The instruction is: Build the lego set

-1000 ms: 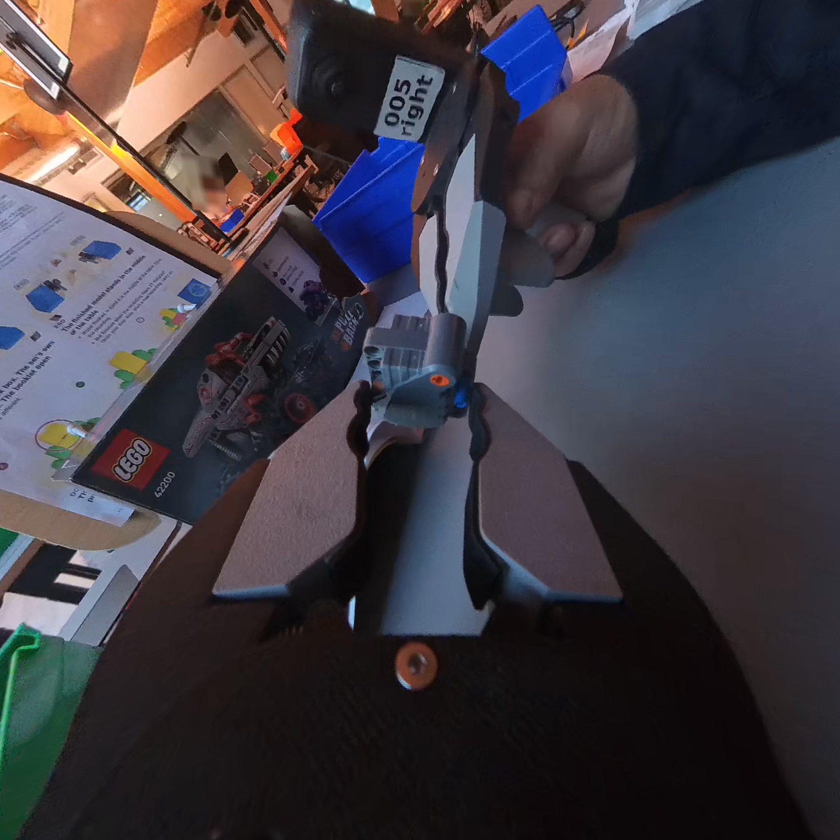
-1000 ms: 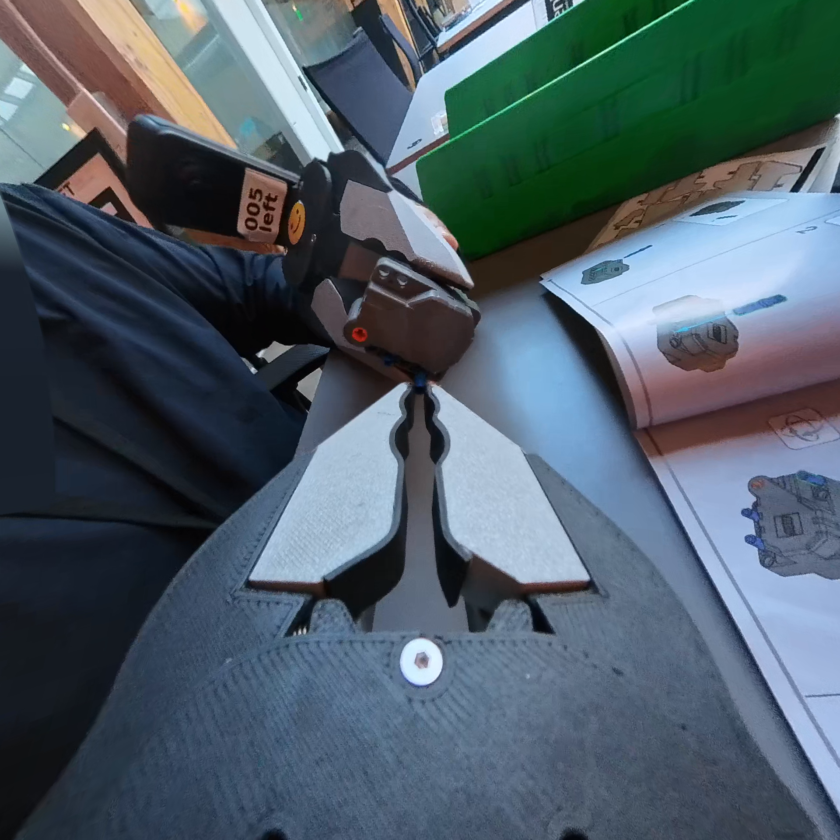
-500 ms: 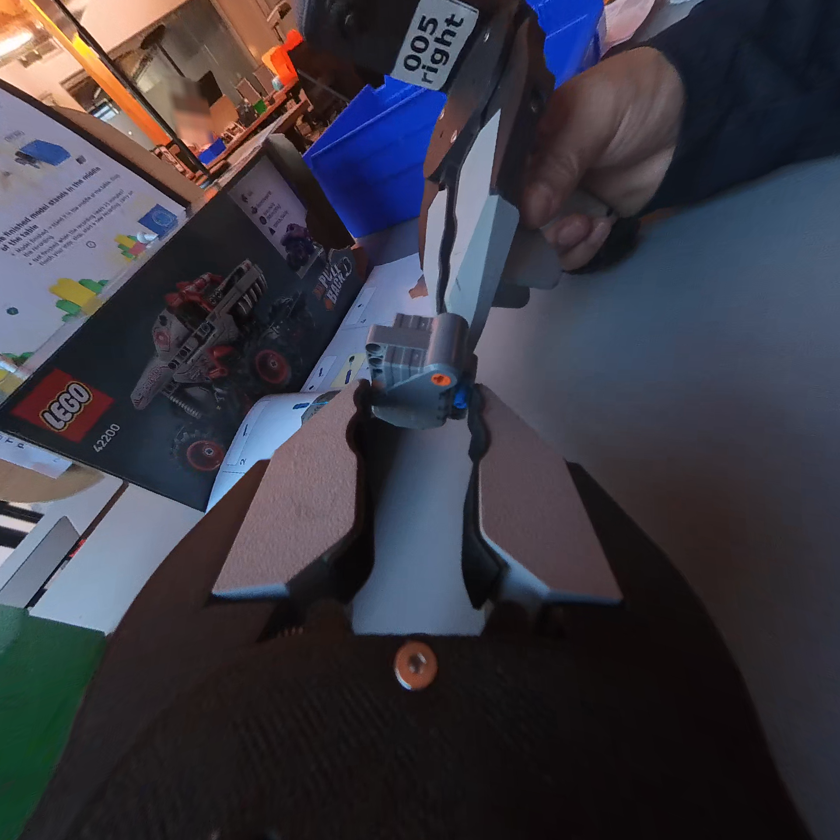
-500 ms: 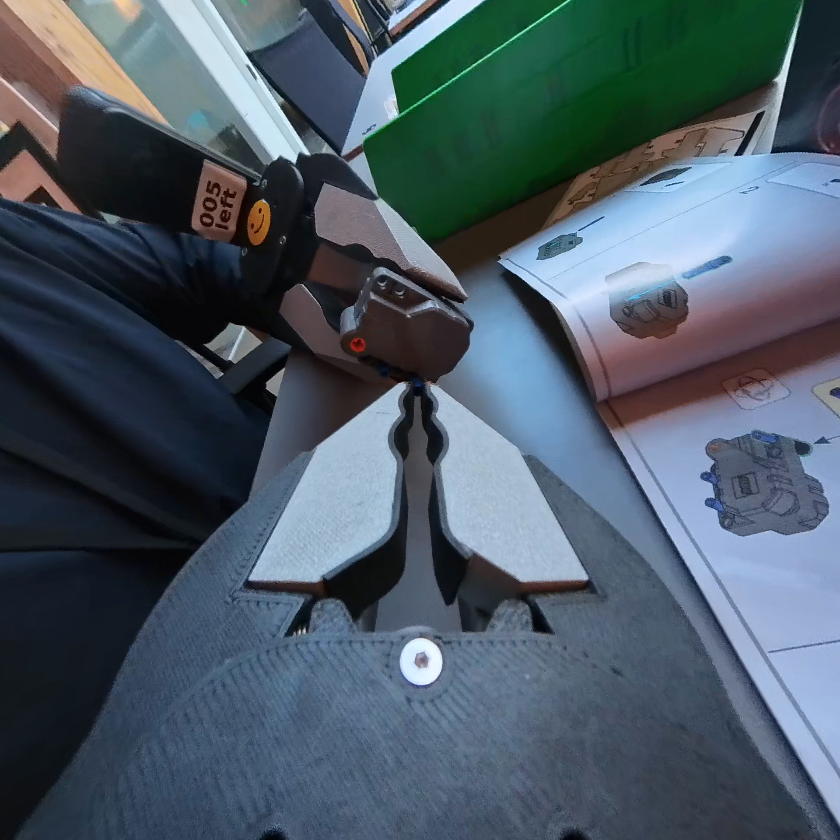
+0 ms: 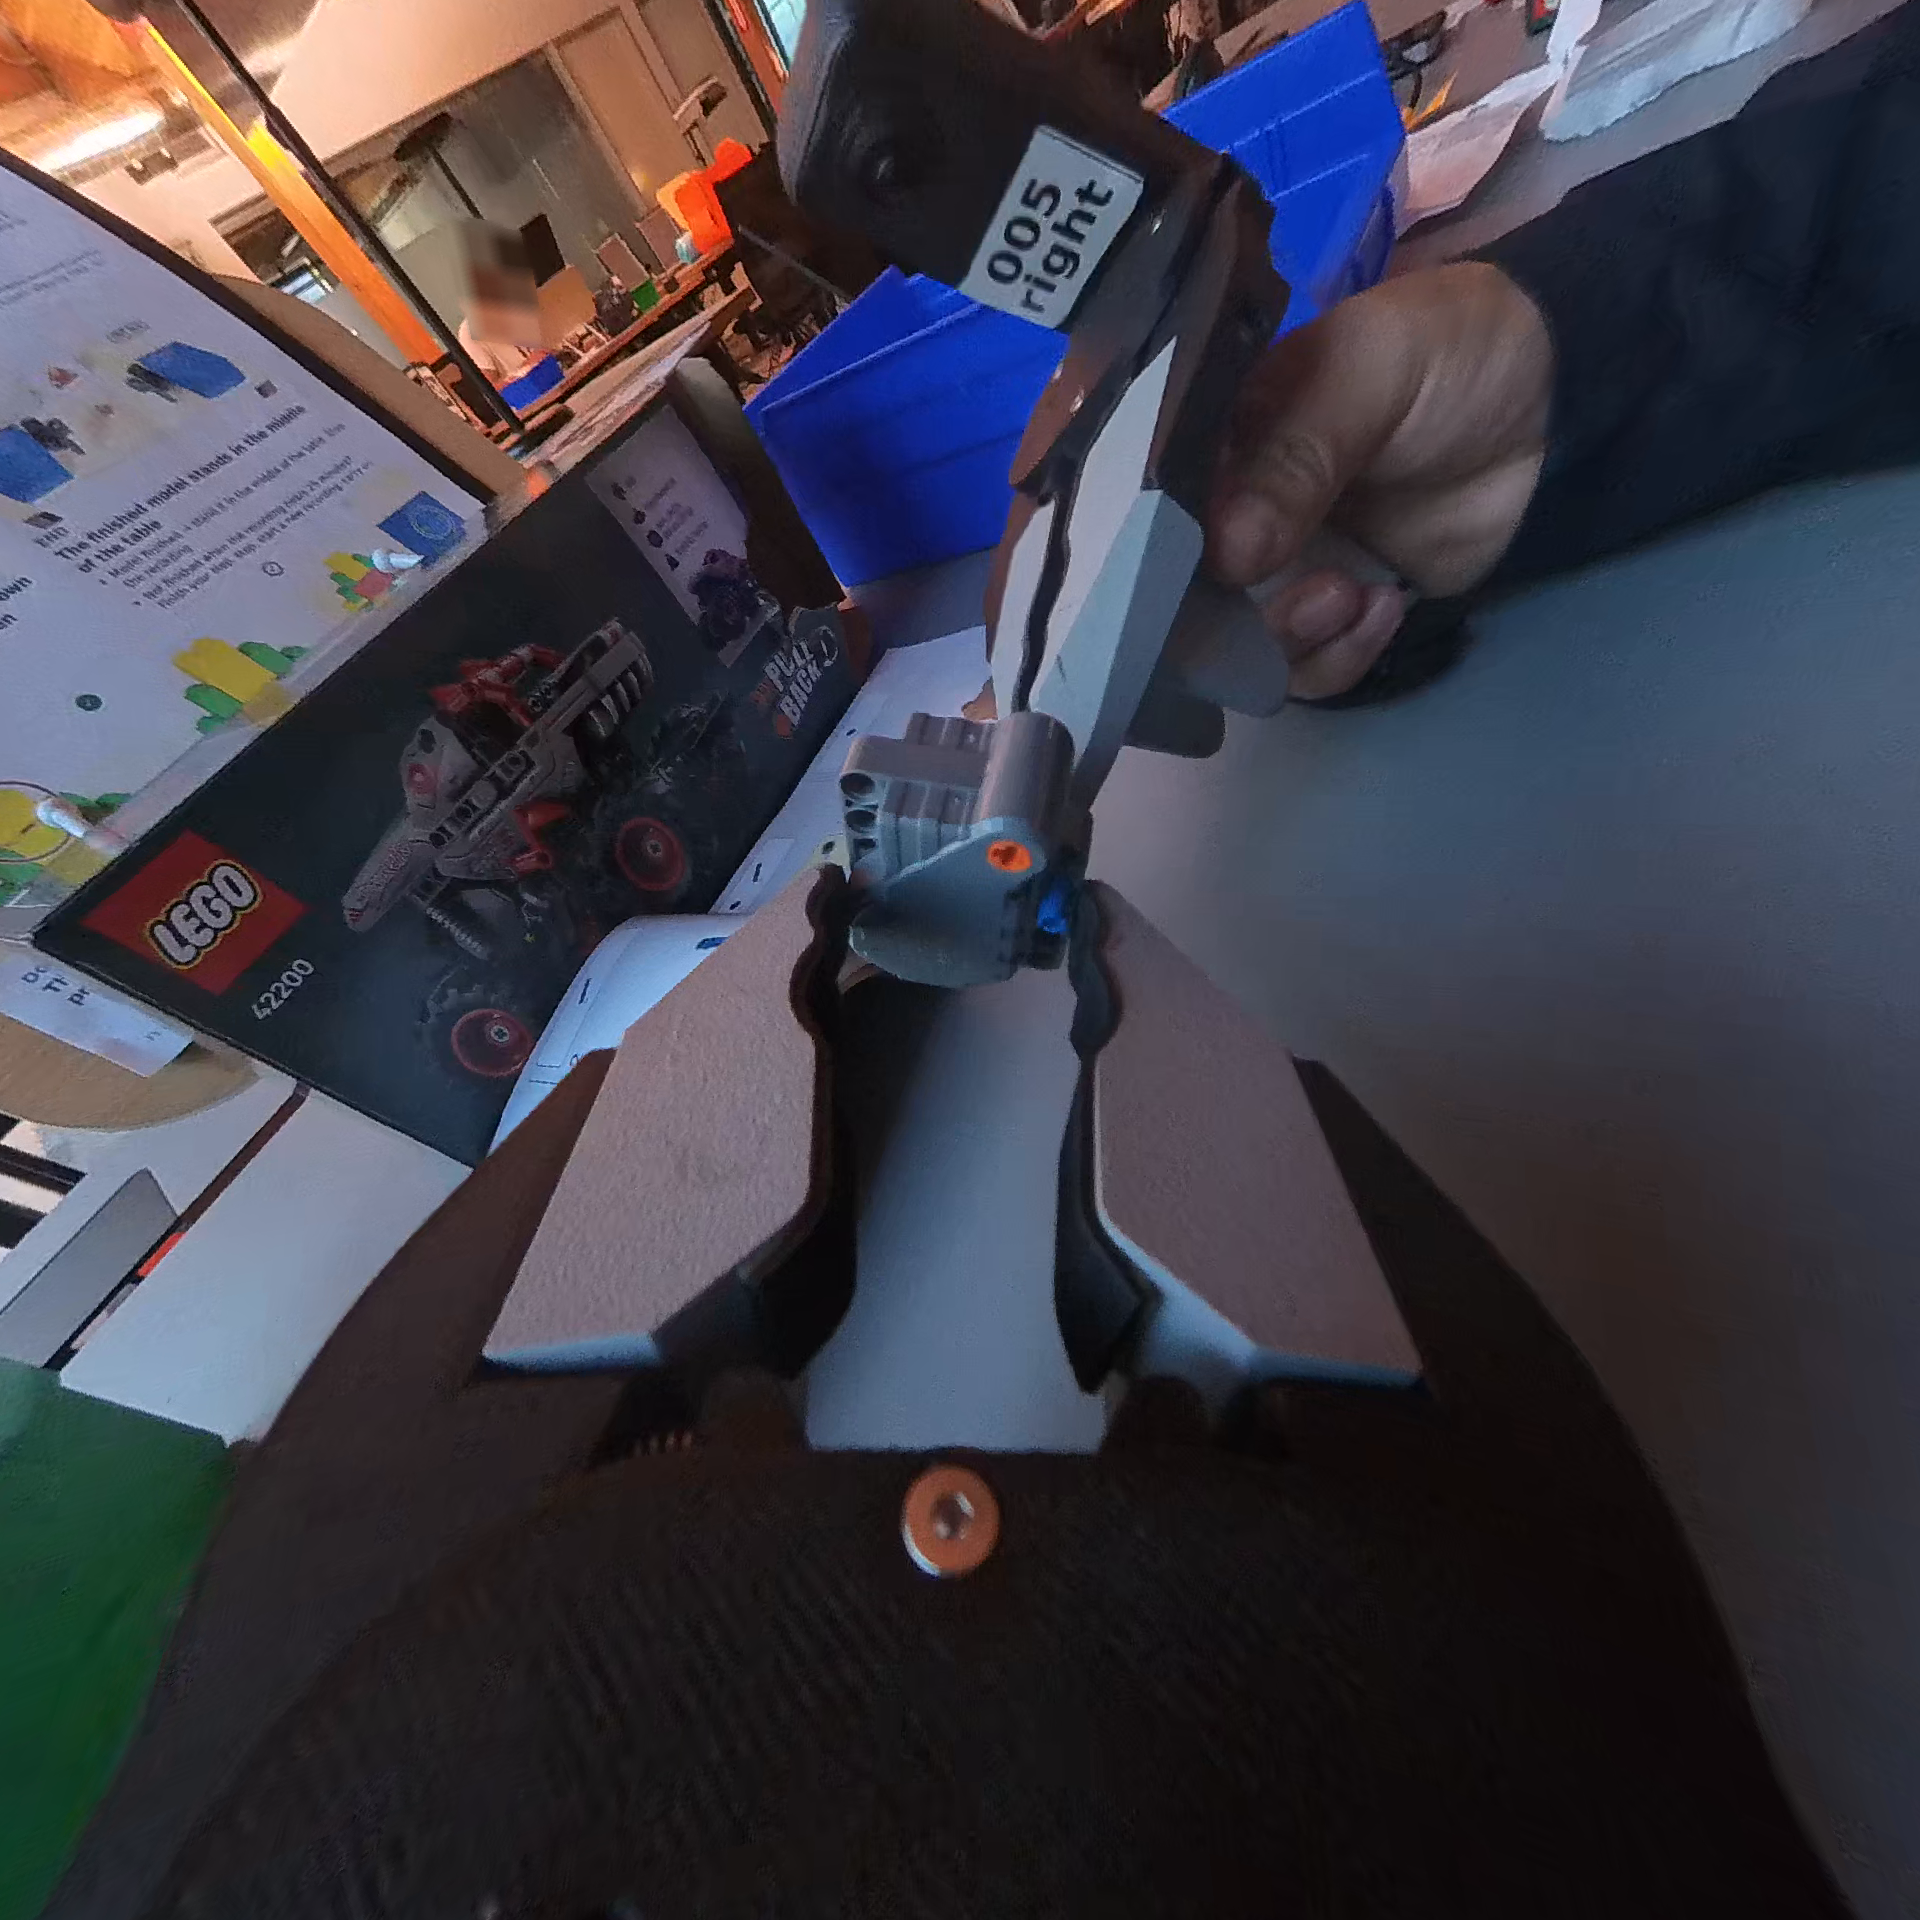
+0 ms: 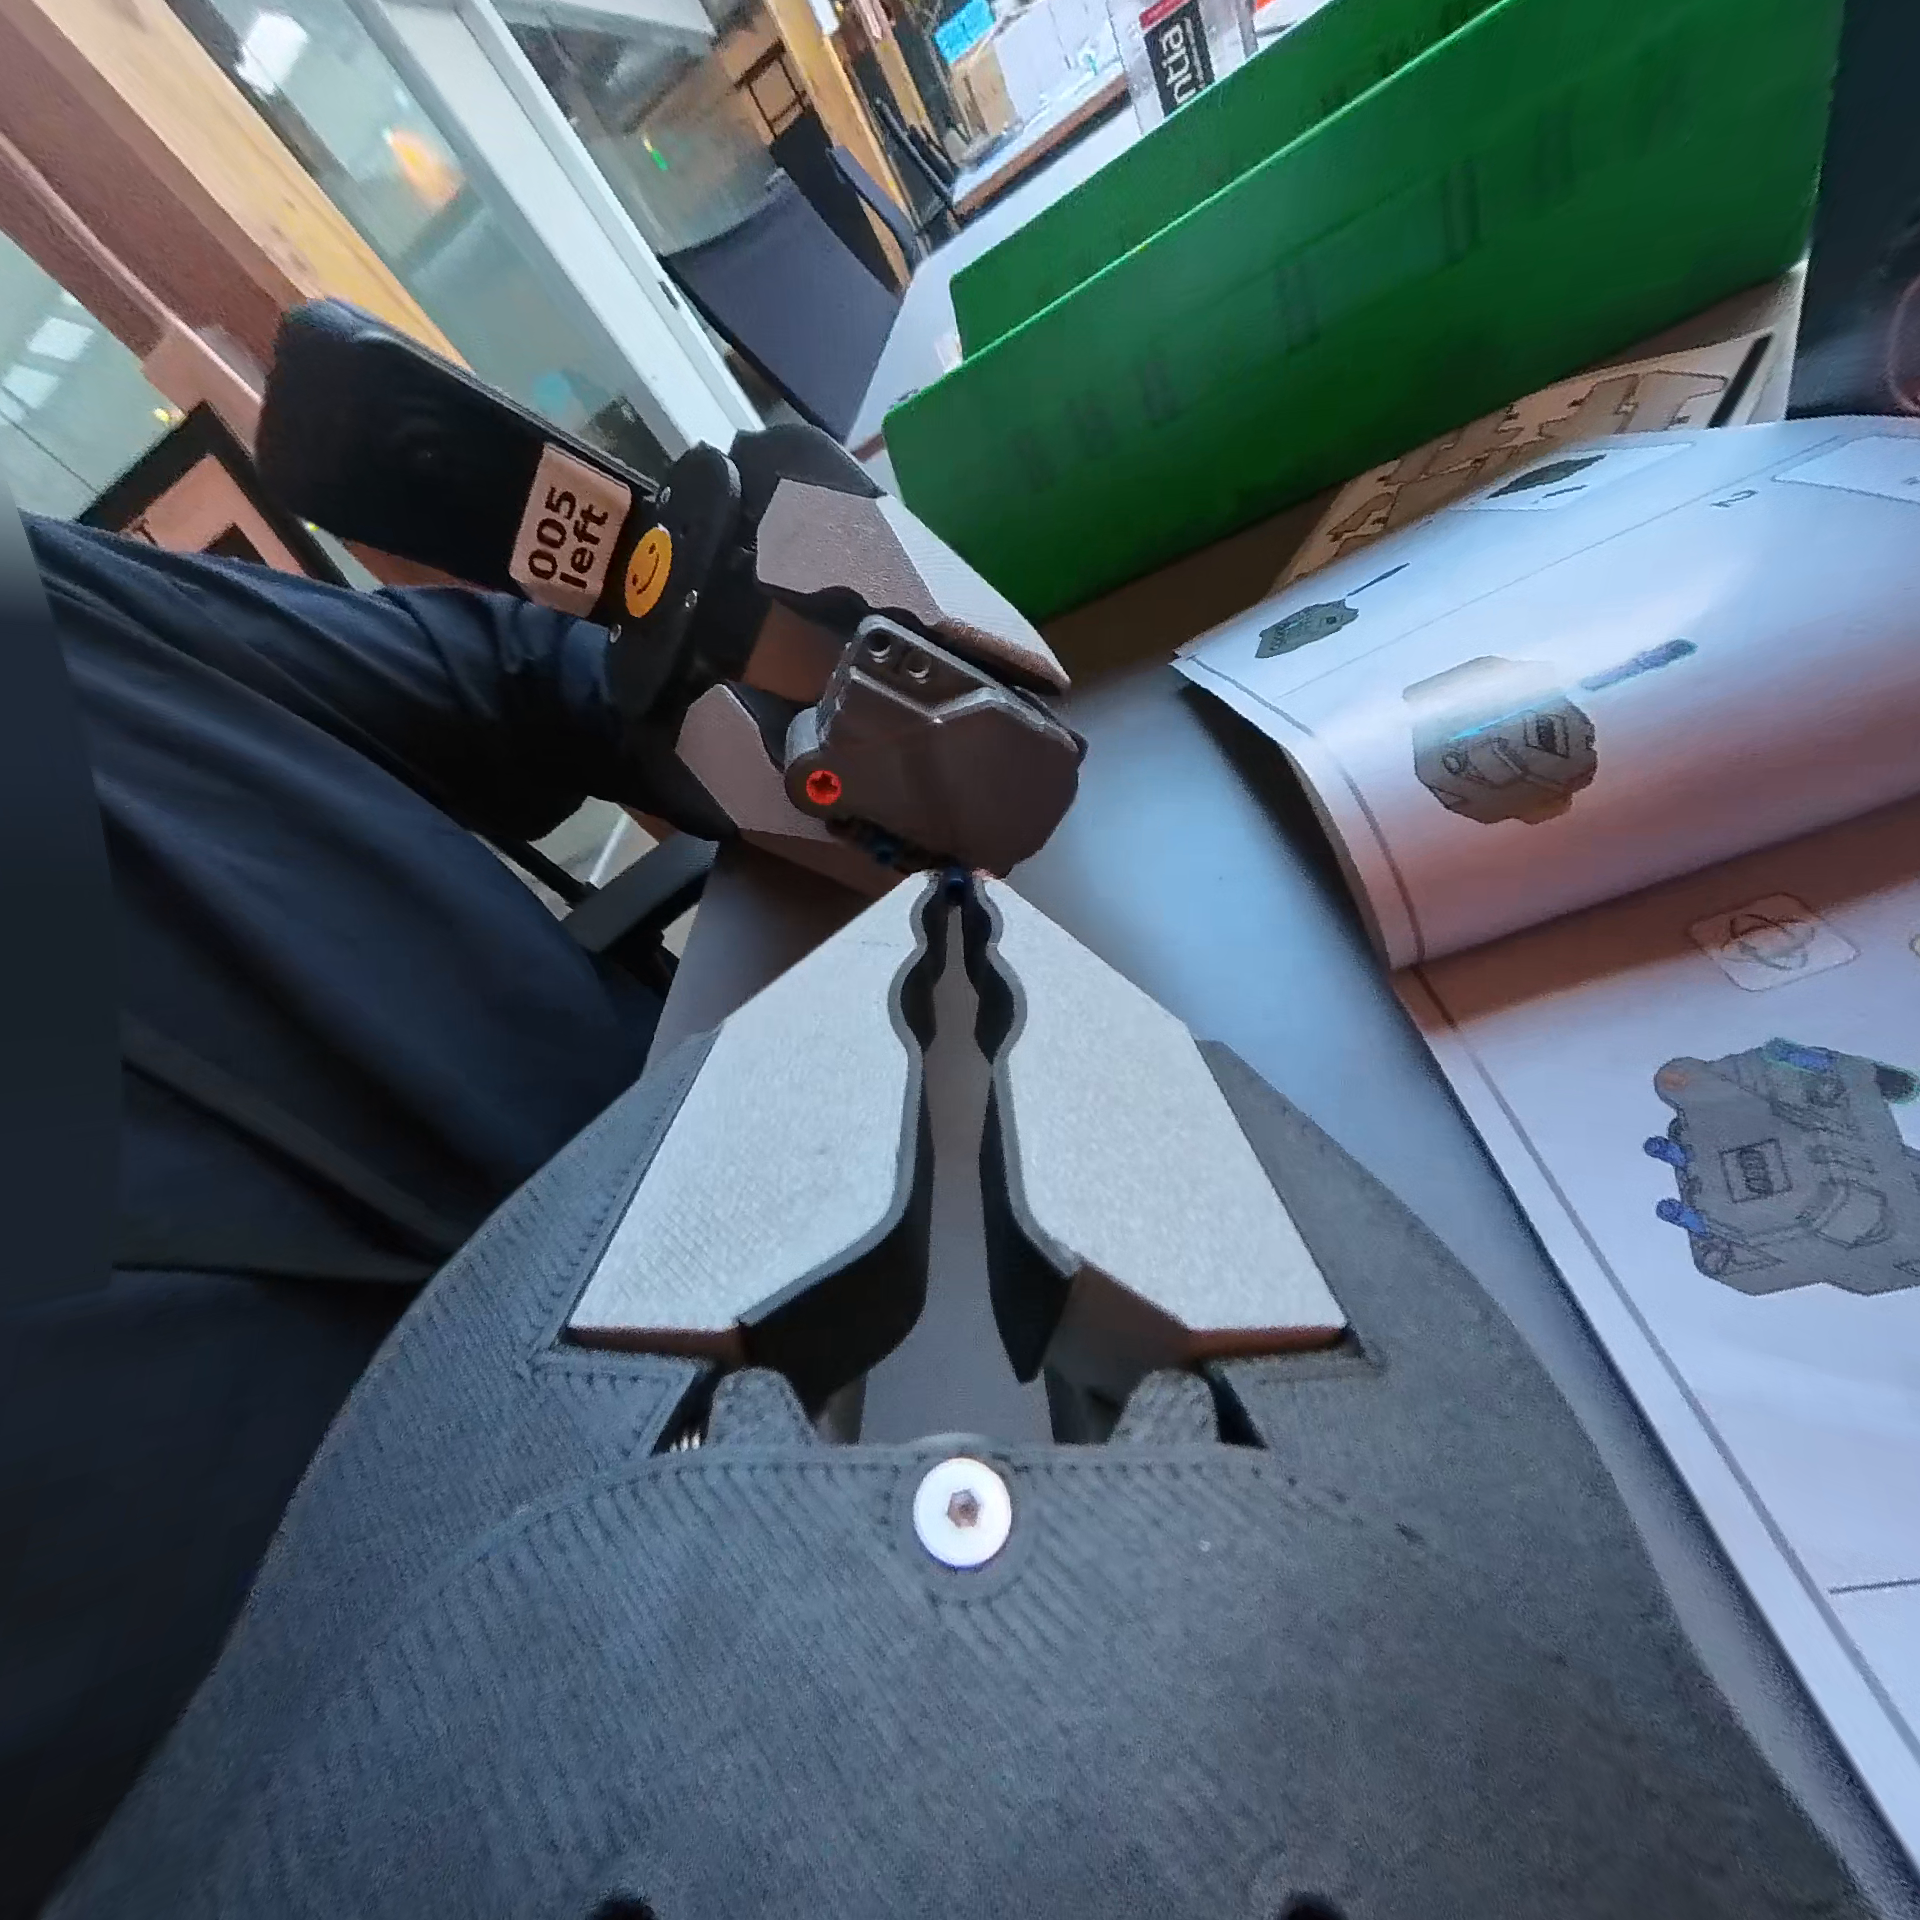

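My left gripper [image 5: 951, 925] is shut on a grey lego motor block [image 5: 940, 831] with an orange axle hole and holds it above the grey table [image 5: 1507, 987]. My right gripper [image 6: 953, 883] is shut on a small blue pin [image 6: 953, 881], whose tip is against the edge of the block [image 6: 935, 758]. In the left wrist view the right gripper [image 5: 1075, 800] comes down from above onto the blue pin [image 5: 1051, 914] at the block's right side. How deep the pin sits is hidden. A hand [image 5: 1382, 468] grips the right tool.
The open instruction booklet [image 6: 1558, 727] lies on the table to the right of the block. The dark lego box [image 5: 468, 831] stands behind it, with a printed board [image 5: 156, 468] further left. Blue bins [image 5: 914, 416] and green bins [image 6: 1351, 260] line the table's far sides. Both grippers' tips are close together, under 4 cm apart.
Both grippers have swung a little together, so the box and booklet shift in view. The block and the pin stay held and stay in contact.
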The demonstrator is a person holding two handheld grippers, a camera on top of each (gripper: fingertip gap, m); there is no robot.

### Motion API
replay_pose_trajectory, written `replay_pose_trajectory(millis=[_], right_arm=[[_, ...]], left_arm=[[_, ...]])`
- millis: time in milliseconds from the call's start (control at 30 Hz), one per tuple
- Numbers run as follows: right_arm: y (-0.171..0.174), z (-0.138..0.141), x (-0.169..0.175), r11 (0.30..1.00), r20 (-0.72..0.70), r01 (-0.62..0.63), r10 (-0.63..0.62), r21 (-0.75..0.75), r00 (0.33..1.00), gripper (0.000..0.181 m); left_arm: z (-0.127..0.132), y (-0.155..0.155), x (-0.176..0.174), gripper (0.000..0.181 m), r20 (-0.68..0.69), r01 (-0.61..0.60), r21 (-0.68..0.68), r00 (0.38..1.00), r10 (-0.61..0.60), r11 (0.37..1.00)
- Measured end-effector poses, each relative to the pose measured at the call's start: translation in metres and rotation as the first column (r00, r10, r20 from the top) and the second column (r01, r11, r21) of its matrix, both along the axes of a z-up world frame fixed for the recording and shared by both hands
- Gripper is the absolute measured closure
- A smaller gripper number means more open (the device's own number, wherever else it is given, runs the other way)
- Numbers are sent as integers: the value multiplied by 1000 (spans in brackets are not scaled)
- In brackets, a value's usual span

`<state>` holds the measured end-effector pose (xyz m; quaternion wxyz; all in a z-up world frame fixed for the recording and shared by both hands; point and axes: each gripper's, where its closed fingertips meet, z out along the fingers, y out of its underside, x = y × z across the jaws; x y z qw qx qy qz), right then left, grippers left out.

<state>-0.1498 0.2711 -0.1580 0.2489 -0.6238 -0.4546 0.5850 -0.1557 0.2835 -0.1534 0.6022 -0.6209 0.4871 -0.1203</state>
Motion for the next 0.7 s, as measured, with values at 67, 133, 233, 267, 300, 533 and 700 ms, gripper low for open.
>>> replay_pose_trajectory(millis=[67,133,233,267,300,533,700], right_arm=[[0,-1,-1,1000,8,2,-2,6,1000,181],[0,-1,-1,1000,4,4,-4,7,1000,181],[2,5,-2,1000,-32,8,-9,-23,999,181],[2,10,-2,999,-58,4,-7,-46,998,181],[2,18,-1,997,-97,-7,0,-75,995,181],[-22,55,3,989,-175,-42,67,142,982,180],[-39,67,7,900,-149,3,69,436,986,174]], left_arm=[[0,0,0,140,-6,-6,9,1000,6,1000],[1,1,-1,140,-2,-12,11,1000,12,1000],[7,2,-2,140,43,-5,6,999,4,1000],[12,2,-2,140,84,14,-1,996,-14,1000],[21,2,-1,140,151,46,-11,988,-44,999],[48,-21,8,140,462,369,-92,839,-288,925],[56,-37,16,140,540,502,-93,751,-380,860]])
